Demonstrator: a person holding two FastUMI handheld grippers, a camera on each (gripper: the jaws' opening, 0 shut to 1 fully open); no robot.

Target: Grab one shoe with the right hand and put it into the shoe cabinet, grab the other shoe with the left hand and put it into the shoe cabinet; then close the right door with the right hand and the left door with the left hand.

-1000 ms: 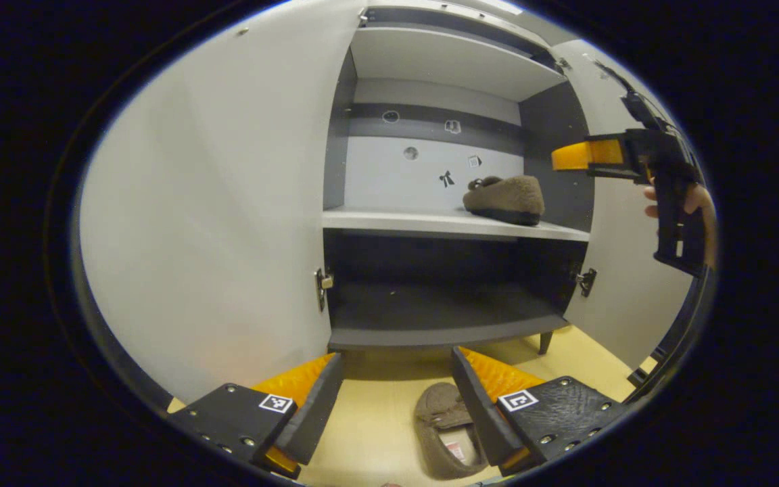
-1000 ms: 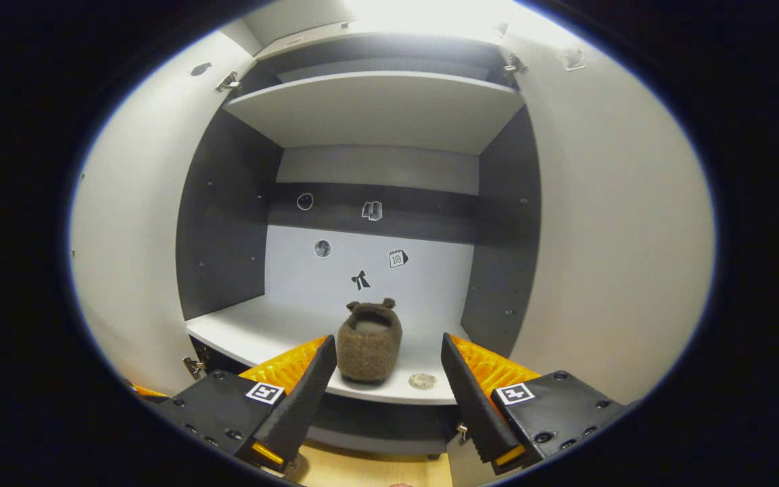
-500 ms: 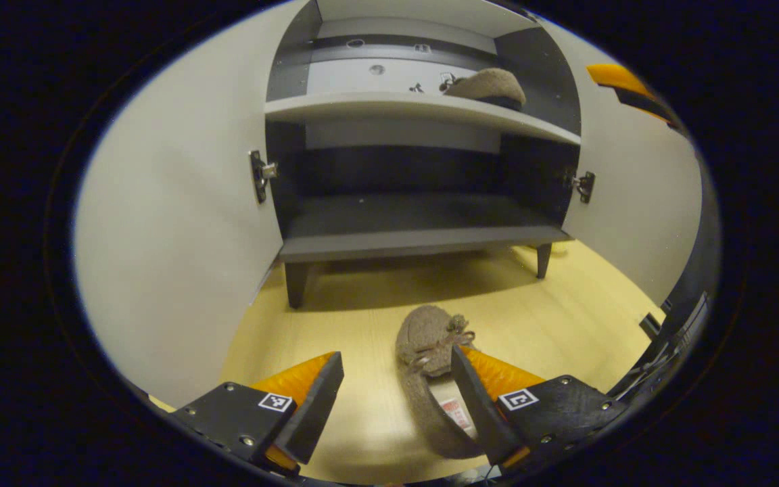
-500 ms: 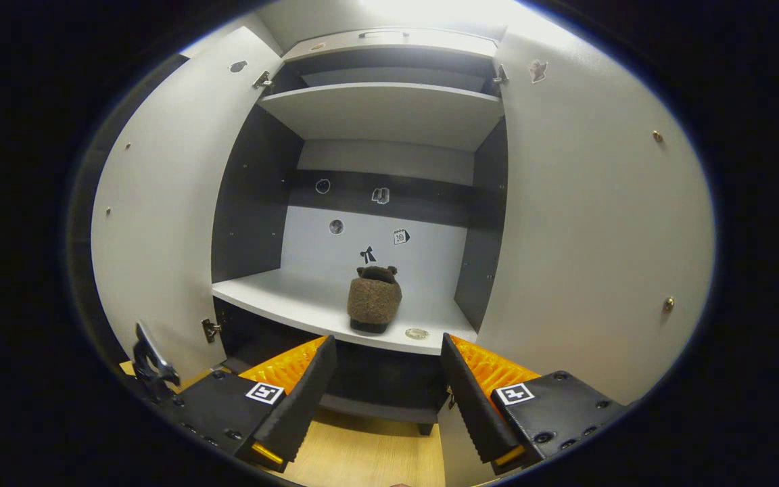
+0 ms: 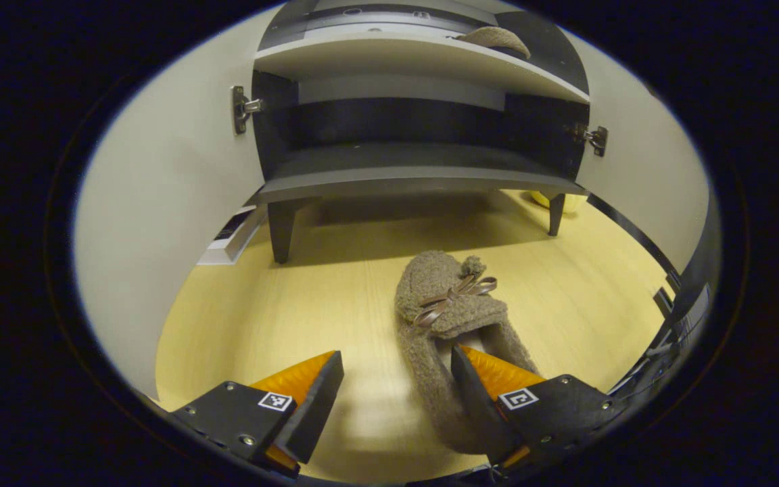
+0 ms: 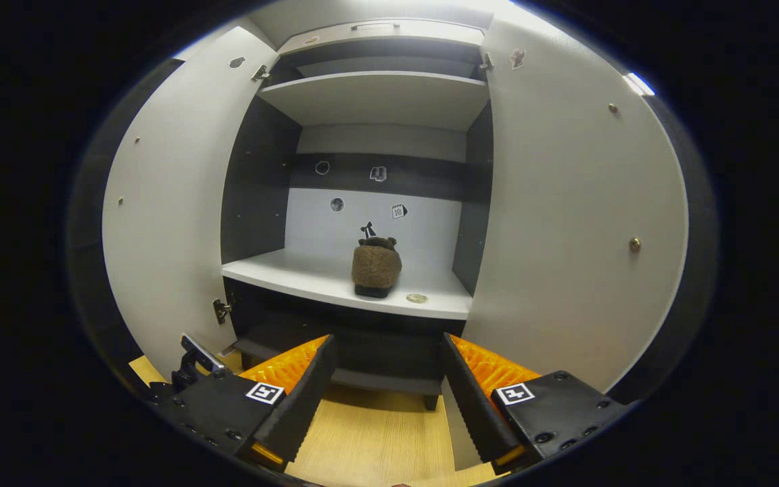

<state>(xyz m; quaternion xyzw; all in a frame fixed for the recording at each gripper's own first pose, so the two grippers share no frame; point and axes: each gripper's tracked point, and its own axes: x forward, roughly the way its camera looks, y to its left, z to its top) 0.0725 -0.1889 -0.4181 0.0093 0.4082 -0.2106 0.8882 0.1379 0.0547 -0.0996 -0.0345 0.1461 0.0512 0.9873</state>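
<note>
A brown fuzzy slipper with a bow lies on the wooden floor, toe toward the shoe cabinet. My left gripper hangs open just above its heel end, the right finger over the slipper's opening. The other brown slipper stands on the cabinet's white middle shelf, toward the right; its top also peeks out in the left gripper view. My right gripper is open and holds nothing, backed off in front of the cabinet. Both doors, left door and right door, stand wide open.
The cabinet stands on short dark legs over a light wood floor. A small round disc lies on the middle shelf beside the slipper. A part of the other gripper shows low left in the right gripper view.
My left gripper has dropped from cabinet height toward the floor and closed in on the slipper. My right gripper has pulled back from the shelf, leaving its slipper there.
</note>
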